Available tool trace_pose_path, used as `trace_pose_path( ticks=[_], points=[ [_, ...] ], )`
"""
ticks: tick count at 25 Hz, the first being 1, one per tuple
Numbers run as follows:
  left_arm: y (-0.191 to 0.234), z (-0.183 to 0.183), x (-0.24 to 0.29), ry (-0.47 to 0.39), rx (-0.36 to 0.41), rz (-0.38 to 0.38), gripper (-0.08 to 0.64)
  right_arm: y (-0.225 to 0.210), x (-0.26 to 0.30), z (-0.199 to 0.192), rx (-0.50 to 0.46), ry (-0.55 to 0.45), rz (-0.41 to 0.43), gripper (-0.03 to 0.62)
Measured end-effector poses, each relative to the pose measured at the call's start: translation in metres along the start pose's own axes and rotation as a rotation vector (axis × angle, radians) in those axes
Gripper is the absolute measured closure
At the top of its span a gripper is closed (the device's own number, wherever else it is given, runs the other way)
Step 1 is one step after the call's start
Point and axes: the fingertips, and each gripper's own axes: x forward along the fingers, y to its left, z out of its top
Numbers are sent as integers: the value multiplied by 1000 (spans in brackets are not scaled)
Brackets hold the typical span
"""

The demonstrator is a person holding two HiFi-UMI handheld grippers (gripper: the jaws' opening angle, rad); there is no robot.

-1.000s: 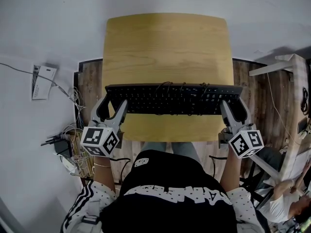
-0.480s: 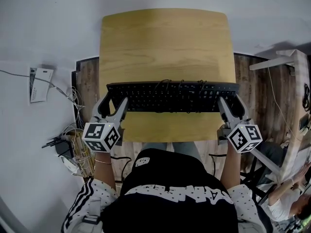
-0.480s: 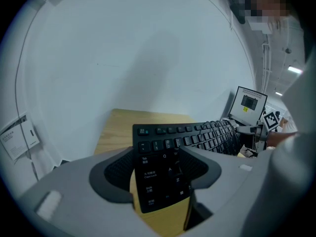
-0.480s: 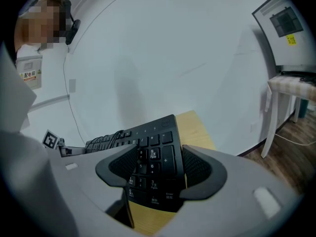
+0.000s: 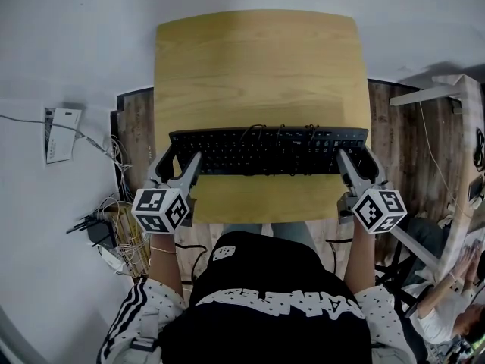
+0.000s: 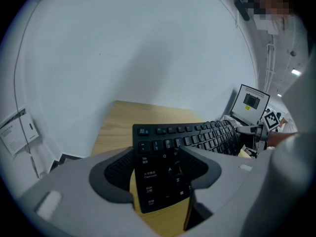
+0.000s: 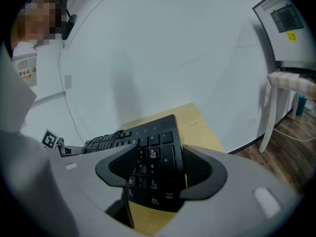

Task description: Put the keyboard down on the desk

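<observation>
Black full-size keyboard (image 5: 269,152) — held level across the near half of the light wooden desk top (image 5: 258,59) | left gripper (image 6: 157,154) clamped on its left end | right gripper (image 7: 159,154) clamped on its right end | contact with desk — cannot tell

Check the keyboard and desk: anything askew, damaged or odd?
One oddity: a dark cable lies looped over the top key rows of the keyboard instead of trailing off the back. Otherwise the keyboard looks level and square to the desk, held at each end by the left gripper and right gripper. No damage shows.
</observation>
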Motion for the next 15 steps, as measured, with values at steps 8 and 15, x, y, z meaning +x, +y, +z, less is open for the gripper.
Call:
trace_pose_path(
  ticks=[8, 15],
  points=[
    [5, -14, 5, 33, -12, 3, 294, -1, 5, -13, 2, 38, -15, 295],
    [8, -16, 13, 53, -10, 1, 293, -5, 11, -20, 6, 59, -29, 292]
  ],
)
